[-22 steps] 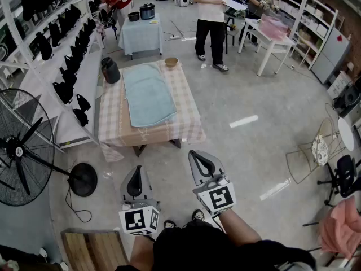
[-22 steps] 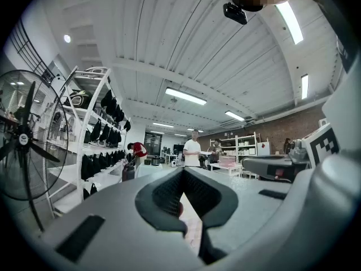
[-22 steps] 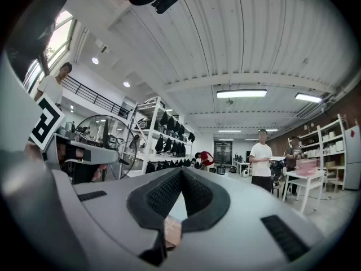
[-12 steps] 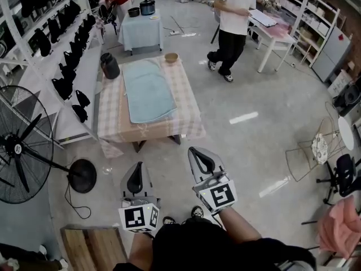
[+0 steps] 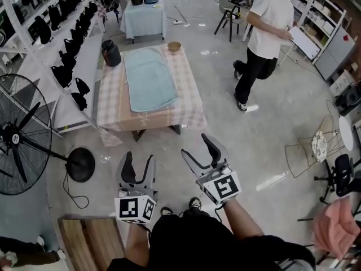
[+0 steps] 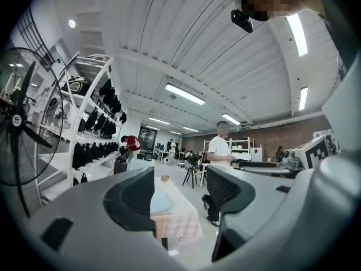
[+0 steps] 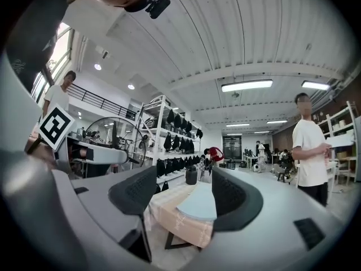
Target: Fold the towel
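Both pairs of jaws, closed a moment earlier, had opened wide, which suggested preparation for a first grasp. The left gripper (image 5: 140, 161) and right gripper (image 5: 196, 148) were level above the floor, empty and touching nothing. The towel (image 5: 148, 78) lay flat and unfolded on the far table (image 5: 113, 117), well apart from both grippers.

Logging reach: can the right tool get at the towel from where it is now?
Probably not from here: the right tool, jaws open and empty, hangs over the floor short of the table where the towel lies flat. Nothing blocks the approach.
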Tool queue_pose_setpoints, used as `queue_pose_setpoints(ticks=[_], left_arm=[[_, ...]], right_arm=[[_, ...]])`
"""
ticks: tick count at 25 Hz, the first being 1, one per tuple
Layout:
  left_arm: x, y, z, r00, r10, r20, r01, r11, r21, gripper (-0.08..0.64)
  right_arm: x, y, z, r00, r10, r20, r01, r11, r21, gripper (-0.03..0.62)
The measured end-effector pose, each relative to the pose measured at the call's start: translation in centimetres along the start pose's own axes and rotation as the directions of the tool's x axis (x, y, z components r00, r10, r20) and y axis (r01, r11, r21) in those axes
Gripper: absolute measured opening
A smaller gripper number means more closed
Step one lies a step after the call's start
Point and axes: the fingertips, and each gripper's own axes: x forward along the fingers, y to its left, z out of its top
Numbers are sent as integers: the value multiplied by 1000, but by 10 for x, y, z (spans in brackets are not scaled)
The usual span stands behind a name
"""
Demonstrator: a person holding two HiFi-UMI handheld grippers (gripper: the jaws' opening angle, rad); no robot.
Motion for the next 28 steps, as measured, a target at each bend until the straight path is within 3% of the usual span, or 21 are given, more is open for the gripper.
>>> queue_pose_setpoints(ticks=[5, 18, 28], left_arm=[[-4, 21, -4, 1000, 3, -5, -3, 1000, 11, 275], [2, 78, -18, 997, -66, -47, 65, 998, -9, 284], [86, 114, -35, 995, -71, -76, 70, 997, -17, 284]], right_arm=[[11, 11, -4, 1000, 1, -12, -1, 1000, -24, 324], [48, 40, -13, 997, -66, -46, 64, 997, -38, 341], [128, -7, -39, 997, -49, -54, 47, 998, -36, 342]])
